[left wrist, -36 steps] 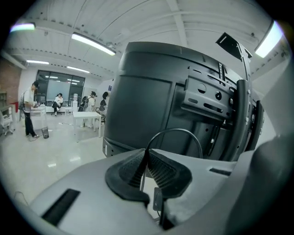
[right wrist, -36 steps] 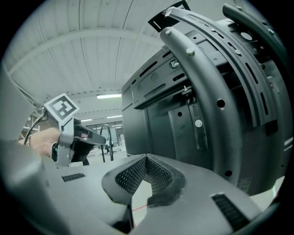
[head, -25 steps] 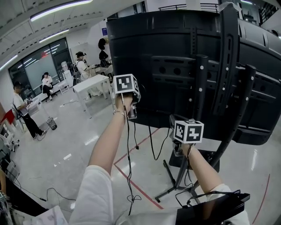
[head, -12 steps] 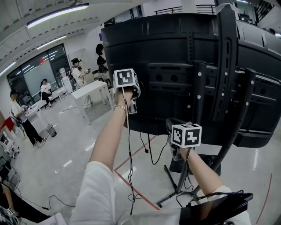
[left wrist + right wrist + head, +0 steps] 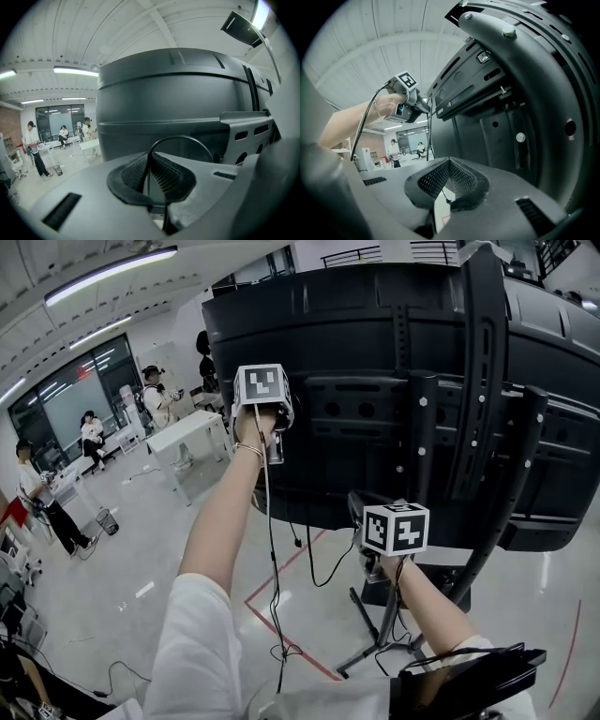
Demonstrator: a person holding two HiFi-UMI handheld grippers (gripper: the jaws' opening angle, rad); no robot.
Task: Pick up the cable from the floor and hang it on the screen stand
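The black back of the screen fills the upper right of the head view, held on its dark stand. My left gripper is raised against the screen's left part and is shut on a thin black cable, which hangs from it down to the floor. In the left gripper view the cable arcs out of the closed left gripper towards the screen. My right gripper is shut with nothing in it, low under the screen beside the stand post; from there the left gripper shows higher up.
A second cable dangles from the screen's lower edge. Red tape runs across the glossy floor by the stand's feet. A white table and several people are at the back left. More cables lie on the floor.
My left gripper has risen a little and shifted left along the screen's back, drawing the cable up with it. The right gripper has hardly moved.
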